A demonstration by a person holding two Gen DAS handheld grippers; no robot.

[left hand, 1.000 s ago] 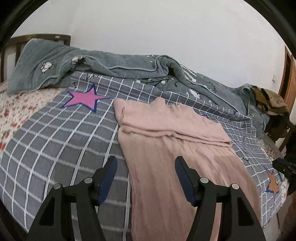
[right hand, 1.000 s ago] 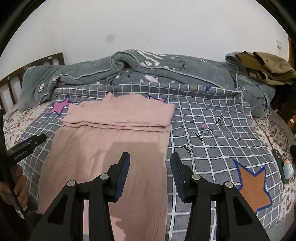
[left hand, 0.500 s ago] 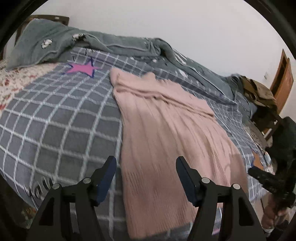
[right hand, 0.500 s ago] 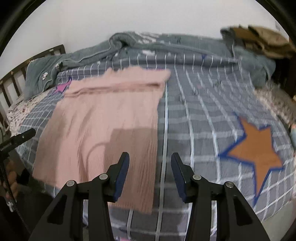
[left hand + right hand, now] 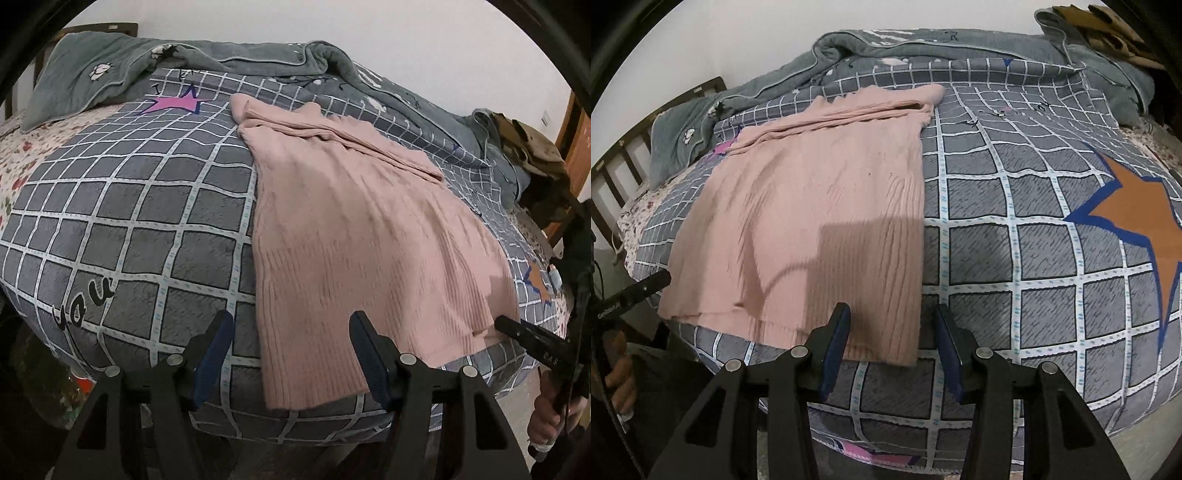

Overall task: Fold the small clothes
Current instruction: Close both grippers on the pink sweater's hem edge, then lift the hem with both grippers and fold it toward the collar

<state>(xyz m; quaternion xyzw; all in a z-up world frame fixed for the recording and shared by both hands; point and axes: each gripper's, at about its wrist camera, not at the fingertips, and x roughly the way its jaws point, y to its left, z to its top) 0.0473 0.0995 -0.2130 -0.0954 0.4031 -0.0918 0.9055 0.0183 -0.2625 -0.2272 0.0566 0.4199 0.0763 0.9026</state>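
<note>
Ribbed pink knit top (image 5: 354, 240), flat rectangle on gridded quilt (image 5: 122, 229); both grippers (image 5: 291, 354) (image 5: 892, 339) agape, empty.

Pink garment (image 5: 362, 236) — ribbed, seemingly knitted cloth.

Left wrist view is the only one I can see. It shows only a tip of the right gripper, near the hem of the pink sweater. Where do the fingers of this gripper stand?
Observer: The right gripper is open at the near right corner of the pink sweater. One of its fingers is over the knit and the other is over the checked bedcover. Nothing is pinched.
Operator: Does the hem lie smooth at that corner?
Observer: Yes, it lies smooth, right at the edge of the bed.
Operator: Is anything beside the corner?
Observer: Only bare bedcover, then an orange star printed further right.
</note>
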